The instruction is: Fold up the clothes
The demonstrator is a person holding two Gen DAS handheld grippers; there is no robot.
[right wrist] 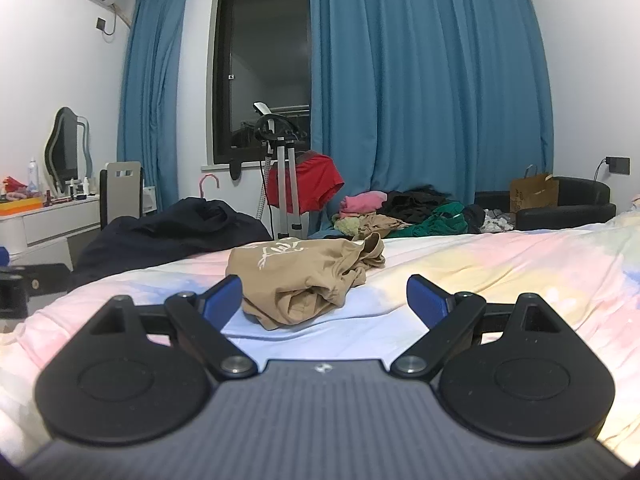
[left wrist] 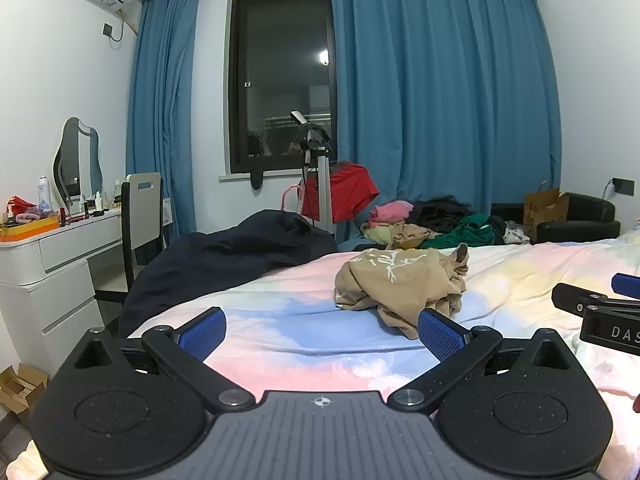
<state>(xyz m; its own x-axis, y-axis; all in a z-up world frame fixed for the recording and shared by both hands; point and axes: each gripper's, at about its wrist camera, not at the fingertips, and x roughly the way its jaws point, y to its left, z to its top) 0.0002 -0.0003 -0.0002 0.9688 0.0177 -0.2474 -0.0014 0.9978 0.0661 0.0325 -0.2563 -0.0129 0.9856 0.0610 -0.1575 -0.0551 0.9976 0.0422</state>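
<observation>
A tan shirt is seen crumpled in a loose heap on the bed, just ahead of both grippers. Left gripper and right gripper are held with jaws spread, empty. Soft, light, floppy cloth is judged; a hem edge or corner would best be pinched.

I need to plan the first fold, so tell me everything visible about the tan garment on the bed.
The tan garment is soft, thin-looking fabric with a pale branch-like print on its upper side. It lies crumpled in a loose heap, not spread out, with folds bunched toward its near and right edges. It rests on the pastel bedsheet, apart from the clothes pile beyond the bed. Neither hand-held gripper touches it: left and right are both open.
</observation>
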